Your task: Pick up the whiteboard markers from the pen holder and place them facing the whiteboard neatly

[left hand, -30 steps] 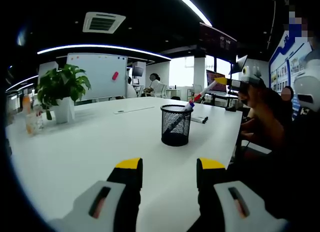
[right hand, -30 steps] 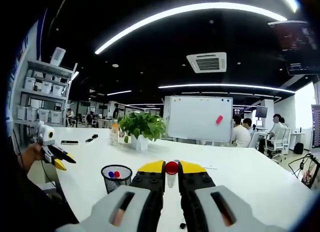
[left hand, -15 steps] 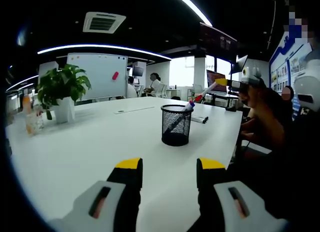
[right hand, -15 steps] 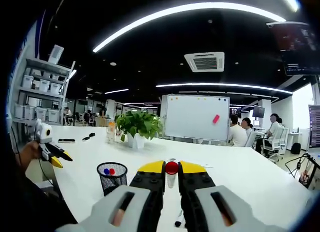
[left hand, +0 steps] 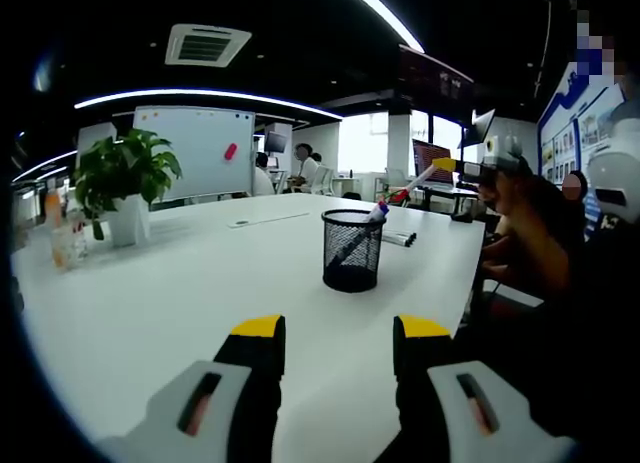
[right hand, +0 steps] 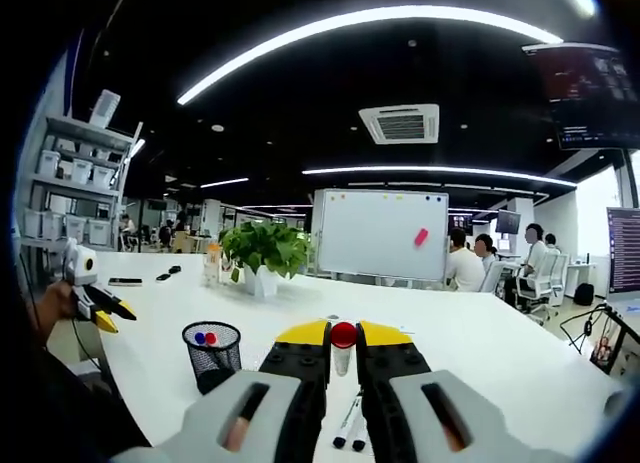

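Right tool (right hand: 343,345) clenched on red-capped marker (right hand: 343,336); left tool (left hand: 338,335) released, empty.

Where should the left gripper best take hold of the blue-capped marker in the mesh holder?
Probably by its capped top end, from above. In the right gripper view, the blue-capped marker stands in the mesh holder, only its top exposed beside a red cap.

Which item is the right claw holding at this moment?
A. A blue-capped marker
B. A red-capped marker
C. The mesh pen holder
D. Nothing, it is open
B: in the right gripper view the right claw is shut on a marker whose red cap end shows between the yellow jaw tips, while the mesh pen holder stands apart on the white table.
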`<state>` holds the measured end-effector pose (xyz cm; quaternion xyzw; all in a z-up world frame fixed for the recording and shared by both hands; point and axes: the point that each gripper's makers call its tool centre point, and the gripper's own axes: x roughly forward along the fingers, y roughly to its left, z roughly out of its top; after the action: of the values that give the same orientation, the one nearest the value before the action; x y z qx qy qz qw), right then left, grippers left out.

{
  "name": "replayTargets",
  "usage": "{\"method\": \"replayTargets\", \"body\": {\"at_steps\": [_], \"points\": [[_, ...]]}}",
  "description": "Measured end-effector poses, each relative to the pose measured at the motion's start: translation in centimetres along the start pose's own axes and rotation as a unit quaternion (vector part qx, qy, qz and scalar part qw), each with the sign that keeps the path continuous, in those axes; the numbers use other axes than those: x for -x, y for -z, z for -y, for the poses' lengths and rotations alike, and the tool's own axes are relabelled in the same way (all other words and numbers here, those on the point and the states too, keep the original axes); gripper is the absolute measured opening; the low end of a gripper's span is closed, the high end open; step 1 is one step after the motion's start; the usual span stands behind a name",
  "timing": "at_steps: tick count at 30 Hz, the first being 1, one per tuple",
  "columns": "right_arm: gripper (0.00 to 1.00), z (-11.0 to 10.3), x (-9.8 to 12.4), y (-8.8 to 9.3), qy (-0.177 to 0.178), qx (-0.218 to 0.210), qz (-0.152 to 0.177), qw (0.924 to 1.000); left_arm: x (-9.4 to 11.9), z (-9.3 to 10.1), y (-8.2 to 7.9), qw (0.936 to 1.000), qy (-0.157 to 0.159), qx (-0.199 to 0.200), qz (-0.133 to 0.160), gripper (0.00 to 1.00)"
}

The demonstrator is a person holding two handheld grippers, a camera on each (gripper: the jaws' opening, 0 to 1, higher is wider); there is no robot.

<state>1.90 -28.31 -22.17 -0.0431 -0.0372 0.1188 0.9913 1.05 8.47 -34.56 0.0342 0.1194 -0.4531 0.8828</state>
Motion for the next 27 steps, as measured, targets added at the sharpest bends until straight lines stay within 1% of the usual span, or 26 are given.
{"method": "replayTargets", "body": {"at_steps": [9,13,19,27], "points": [[0.13,1.1,0.5,0.1,0.017,-0.003,0.002,0.9998,-0.1,0.1,0.0,1.0,0.001,0.0,-0.001,0.44],[0.13,1.2,0.6,0.1,0.018,-0.003,0.002,0.9998,-0.1,0.1,0.0,1.0,0.002,0.0,-0.001,0.44],[0.13,2.6,1.4,0.0,0.034,-0.007,0.006,0.9994,-0.1,0.0,-0.1,1.0,0.0,0.0,-0.001,0.44],[0.13,3.4,1.8,-0.1,0.045,-0.01,0.01,0.9989,-0.2,0.2,-0.2,1.0,0.003,-0.002,-0.001,0.44]]}}
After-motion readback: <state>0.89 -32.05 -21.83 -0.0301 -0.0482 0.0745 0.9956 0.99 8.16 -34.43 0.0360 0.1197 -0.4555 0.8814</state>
